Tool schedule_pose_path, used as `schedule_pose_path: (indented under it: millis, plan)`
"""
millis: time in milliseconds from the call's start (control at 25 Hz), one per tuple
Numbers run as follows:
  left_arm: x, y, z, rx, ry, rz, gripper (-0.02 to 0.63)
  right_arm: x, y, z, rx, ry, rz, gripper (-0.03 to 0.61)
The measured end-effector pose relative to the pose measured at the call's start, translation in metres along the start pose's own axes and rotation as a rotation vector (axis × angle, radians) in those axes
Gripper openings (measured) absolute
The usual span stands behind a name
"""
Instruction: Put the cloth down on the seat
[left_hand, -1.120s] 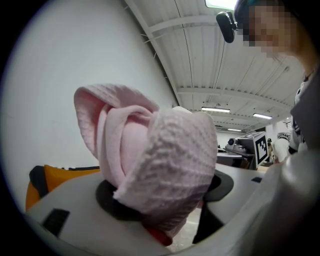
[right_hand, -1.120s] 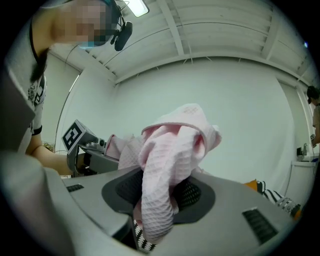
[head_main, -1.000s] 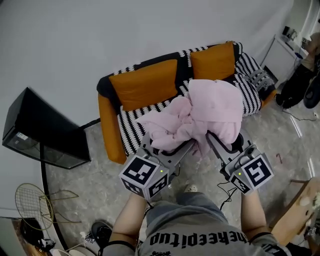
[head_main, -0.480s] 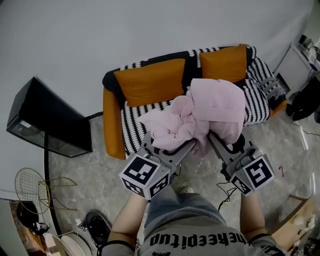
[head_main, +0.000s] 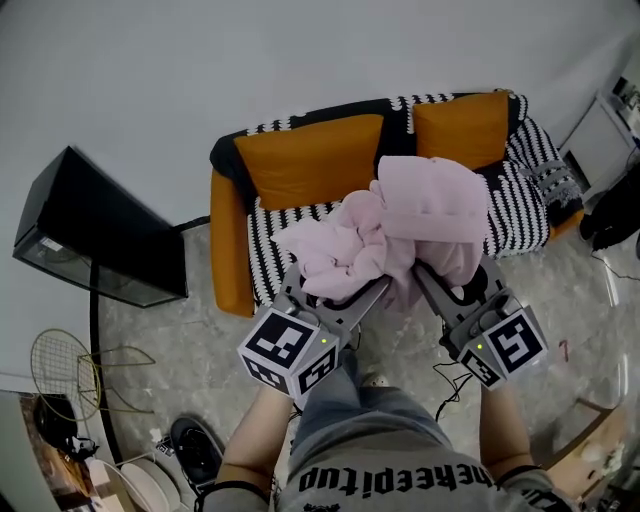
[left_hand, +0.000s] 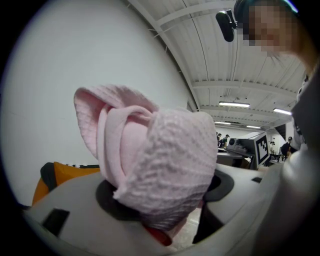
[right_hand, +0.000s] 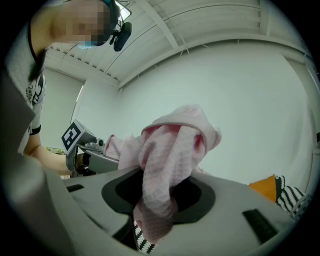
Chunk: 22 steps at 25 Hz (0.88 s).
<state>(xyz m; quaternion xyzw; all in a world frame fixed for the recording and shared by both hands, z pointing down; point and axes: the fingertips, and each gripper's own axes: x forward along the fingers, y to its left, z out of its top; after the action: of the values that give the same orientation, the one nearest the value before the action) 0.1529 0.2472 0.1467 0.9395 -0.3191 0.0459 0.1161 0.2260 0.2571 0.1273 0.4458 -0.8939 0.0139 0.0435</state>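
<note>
A bundled pink cloth (head_main: 400, 232) hangs in the air in front of an orange sofa whose seat (head_main: 300, 240) has a black-and-white striped cover. My left gripper (head_main: 340, 290) is shut on the cloth's left part, which fills the left gripper view as a pink waffle-weave wad (left_hand: 155, 170). My right gripper (head_main: 440, 280) is shut on the right part; a fold of the cloth (right_hand: 162, 175) drapes between its jaws. Both sets of fingertips are buried in the fabric.
Two orange back cushions (head_main: 310, 160) lean on the sofa. A black box (head_main: 95, 240) stands to the sofa's left. A racket (head_main: 60, 395) and shoes (head_main: 190, 450) lie on the marble floor. A white shelf (head_main: 610, 120) stands at the right.
Both grippers have carried the cloth toward the sofa; the sofa now sits more to the right and nearer in the head view. The grip on the cloth is unchanged.
</note>
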Motion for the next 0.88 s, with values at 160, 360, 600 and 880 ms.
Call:
schedule_pose_path:
  millis: [160, 360, 600, 880]
  plan:
    - [0.007, 0.027, 0.006, -0.008, 0.003, 0.003, 0.342, 0.028, -0.008, 0.002, -0.001, 0.01, 0.005, 0.163]
    - [0.02, 0.084, 0.013, -0.023, 0.016, 0.003, 0.342, 0.086, -0.02, 0.001, 0.006, 0.028, 0.006, 0.163]
    - [0.02, 0.084, 0.013, 0.009, 0.014, 0.003, 0.342, 0.085, -0.02, 0.0, 0.003, 0.003, -0.001, 0.163]
    - [0.021, 0.139, 0.021, -0.002, 0.016, 0.015, 0.342, 0.142, -0.021, 0.003, 0.0, 0.011, 0.006, 0.163]
